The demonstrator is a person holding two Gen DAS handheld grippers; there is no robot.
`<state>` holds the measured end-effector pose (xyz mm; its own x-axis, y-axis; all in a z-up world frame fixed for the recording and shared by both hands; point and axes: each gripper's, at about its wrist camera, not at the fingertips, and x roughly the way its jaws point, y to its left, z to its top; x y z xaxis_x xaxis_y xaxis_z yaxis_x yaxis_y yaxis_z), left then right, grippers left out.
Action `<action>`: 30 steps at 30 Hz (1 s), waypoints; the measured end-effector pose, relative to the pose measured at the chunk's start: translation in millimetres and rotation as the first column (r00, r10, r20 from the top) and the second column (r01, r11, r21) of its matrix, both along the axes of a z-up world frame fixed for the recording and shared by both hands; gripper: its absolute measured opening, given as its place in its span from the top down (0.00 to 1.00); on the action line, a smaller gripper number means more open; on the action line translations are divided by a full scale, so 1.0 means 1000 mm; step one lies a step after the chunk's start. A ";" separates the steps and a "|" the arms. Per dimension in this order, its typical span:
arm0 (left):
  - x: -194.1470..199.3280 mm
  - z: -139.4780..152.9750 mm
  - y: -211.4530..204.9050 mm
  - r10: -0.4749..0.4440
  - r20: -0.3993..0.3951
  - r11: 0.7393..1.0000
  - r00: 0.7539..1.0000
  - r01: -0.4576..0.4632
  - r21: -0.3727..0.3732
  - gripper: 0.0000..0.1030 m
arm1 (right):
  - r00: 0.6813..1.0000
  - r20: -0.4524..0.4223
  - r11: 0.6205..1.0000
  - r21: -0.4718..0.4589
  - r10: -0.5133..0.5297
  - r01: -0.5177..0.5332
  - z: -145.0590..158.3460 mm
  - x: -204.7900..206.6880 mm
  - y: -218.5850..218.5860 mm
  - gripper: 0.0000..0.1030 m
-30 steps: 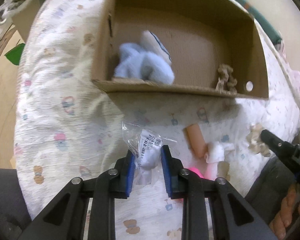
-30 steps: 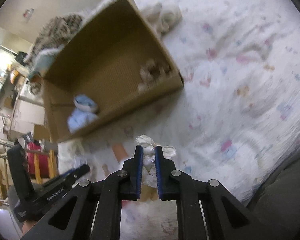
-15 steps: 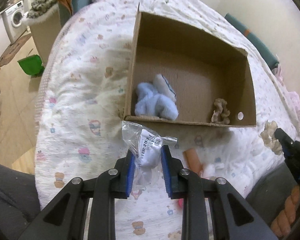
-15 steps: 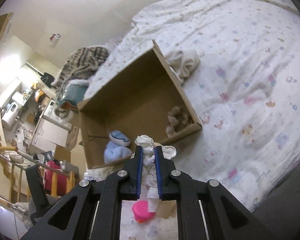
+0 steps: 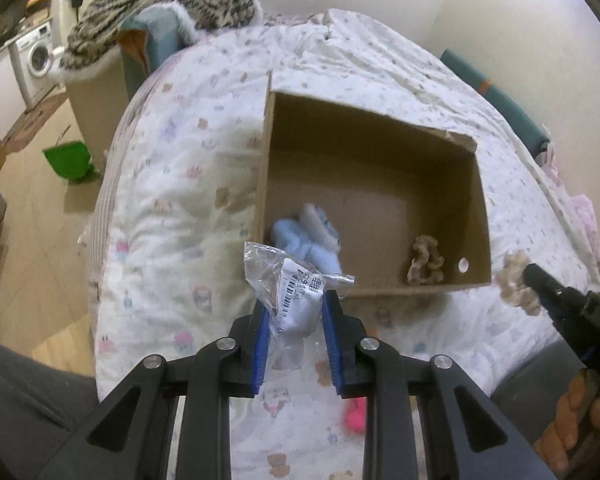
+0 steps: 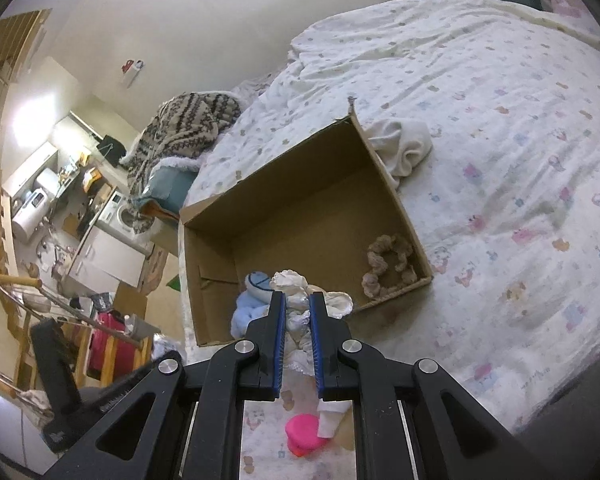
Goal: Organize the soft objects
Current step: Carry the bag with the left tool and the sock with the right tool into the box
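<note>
Bagged item: your left gripper [image 5: 293,312] is clamped on a clear plastic bag with a barcode label and a white soft thing inside [image 5: 296,300], held above the bedspread.
Frilly item: your right gripper [image 6: 298,316] is clamped on a white ruffled cloth piece [image 6: 296,304].
Box: the open brown cardboard box [image 5: 380,148] lies straight ahead of both; your left load hangs over its near wall, so the left looks nearer.
Inside: light blue plush toy [image 5: 300,240] at the near left corner, beige scrunchie [image 5: 426,262] at the near right.
Surface: white quilt with small cartoon prints [image 6: 520,160], soft and rumpled.
Room: washing machine [image 5: 38,56] beyond the bed.
</note>
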<state>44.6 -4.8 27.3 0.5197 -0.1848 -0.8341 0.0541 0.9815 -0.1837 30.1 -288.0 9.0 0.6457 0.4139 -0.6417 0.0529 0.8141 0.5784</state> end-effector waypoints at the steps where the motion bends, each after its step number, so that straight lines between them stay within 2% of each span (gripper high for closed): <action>1: 0.003 0.004 -0.002 -0.008 0.011 1.000 1.000 0.008 0.005 0.78 | 1.000 0.000 1.000 -0.008 0.004 -0.004 0.000 0.003 0.001 0.87; 13: 0.048 0.018 -0.030 -0.066 0.056 0.997 0.996 0.063 0.054 0.78 | 1.000 0.013 0.998 -0.054 0.028 -0.027 0.000 0.035 0.001 0.87; 22: 0.072 0.006 -0.044 -0.076 0.047 0.994 0.996 0.072 0.083 0.78 | 0.999 -0.006 0.997 -0.063 0.044 -0.045 -0.010 0.057 0.001 0.87; 30: 0.081 -0.018 -0.053 -0.081 0.037 0.990 0.996 0.076 0.117 0.78 | 0.996 -0.028 0.992 -0.097 0.083 -0.085 -0.023 0.069 0.014 0.87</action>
